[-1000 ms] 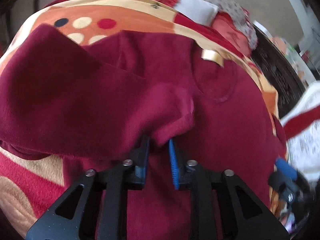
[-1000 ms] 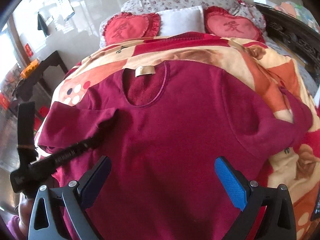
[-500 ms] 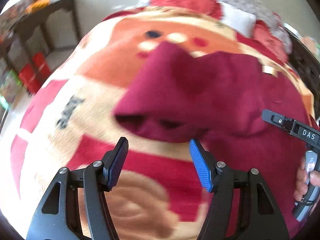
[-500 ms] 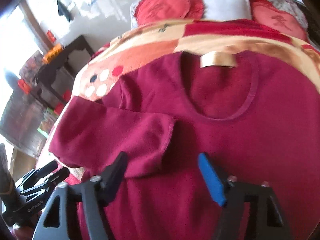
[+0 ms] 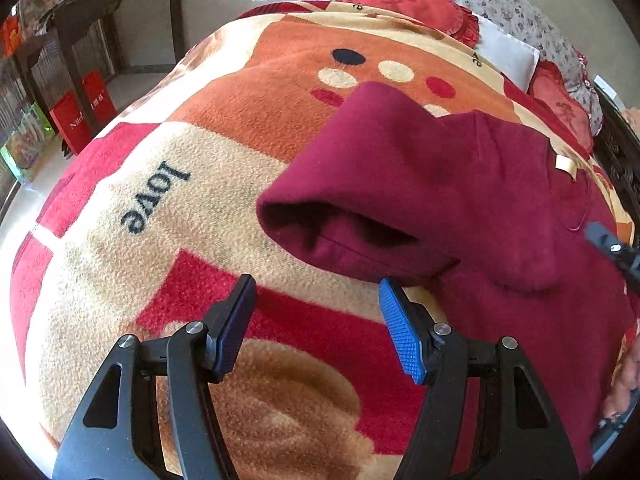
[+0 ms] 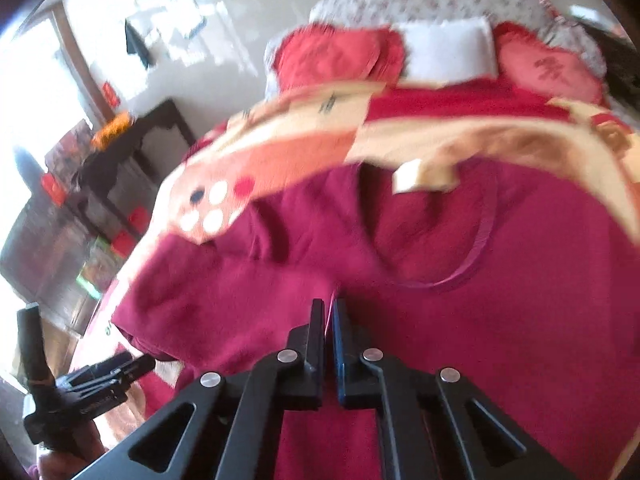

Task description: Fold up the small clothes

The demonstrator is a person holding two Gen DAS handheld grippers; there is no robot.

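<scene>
A dark red long-sleeved top (image 5: pixel 500 200) lies on a patterned blanket (image 5: pixel 180 184) on a bed. Its left sleeve (image 5: pixel 380 184) is folded in over the body, the fold edge bulging open toward me. My left gripper (image 5: pixel 316 320) is open and empty, just short of that fold. In the right wrist view the top (image 6: pixel 480 300) fills the middle. My right gripper (image 6: pixel 329 312) is shut on the sleeve's cuff edge (image 6: pixel 304 284), over the chest below the neckline (image 6: pixel 476 248).
Two red heart cushions (image 6: pixel 332 56) and a white pillow (image 6: pixel 448 50) sit at the bed's head. A dark side table (image 5: pixel 100 12) and red boxes (image 5: pixel 70 120) stand on the floor to the left. A dark carved bed frame (image 5: pixel 620 148) runs along the right.
My left gripper let go of the sleeve cuff, opened and pulled back to the left. My right gripper moved in over the folded sleeve and shut on its cuff edge.
</scene>
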